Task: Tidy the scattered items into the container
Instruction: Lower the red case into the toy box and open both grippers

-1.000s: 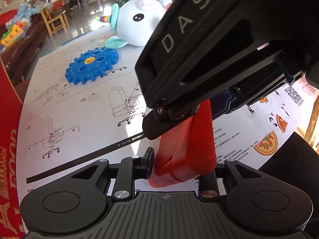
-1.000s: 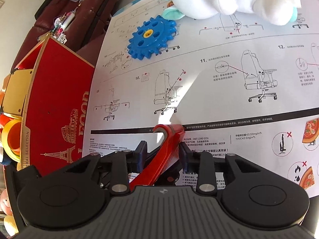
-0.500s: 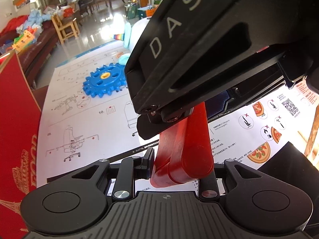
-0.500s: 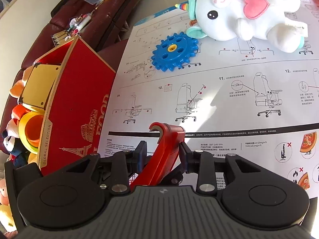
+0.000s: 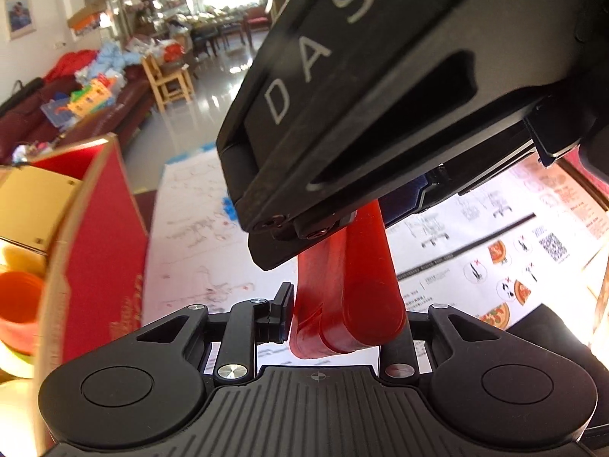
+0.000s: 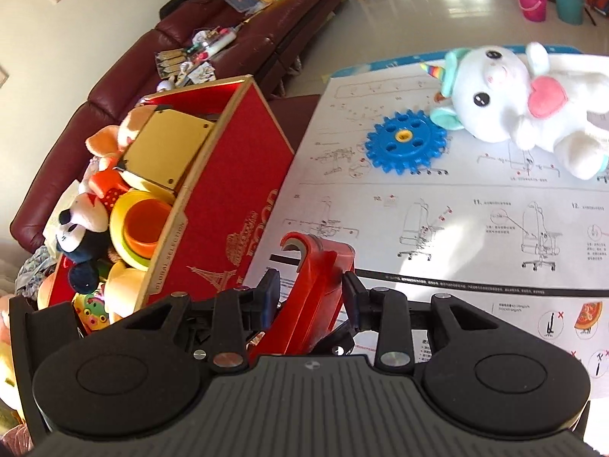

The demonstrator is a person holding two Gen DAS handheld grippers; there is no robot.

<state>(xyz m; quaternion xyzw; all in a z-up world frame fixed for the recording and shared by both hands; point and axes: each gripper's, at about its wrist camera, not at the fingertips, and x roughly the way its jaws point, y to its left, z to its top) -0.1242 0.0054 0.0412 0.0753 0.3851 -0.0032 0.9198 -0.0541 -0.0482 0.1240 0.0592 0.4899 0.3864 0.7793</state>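
Both grippers rose since 1 second ago, red plastic clamp-shaped toy (image 6: 316,285) lifted off printed paper sheet (image 6: 475,228).
Left gripper (image 5: 338,323) pinched nearly shut on toy's rounded end; right gripper (image 6: 310,291) clamped on hooked end.
Red cardboard box (image 6: 228,190) came closer, at left; drop probably next.

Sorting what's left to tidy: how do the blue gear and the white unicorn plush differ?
The blue gear is flat, hard plastic with teeth and a yellow hub; the unicorn plush is soft, bulky and white with a pink heart. The gear lies nearer the red box; the plush sprawls farther away. Both rest loose on the instruction sheet, edges touching or nearly so.
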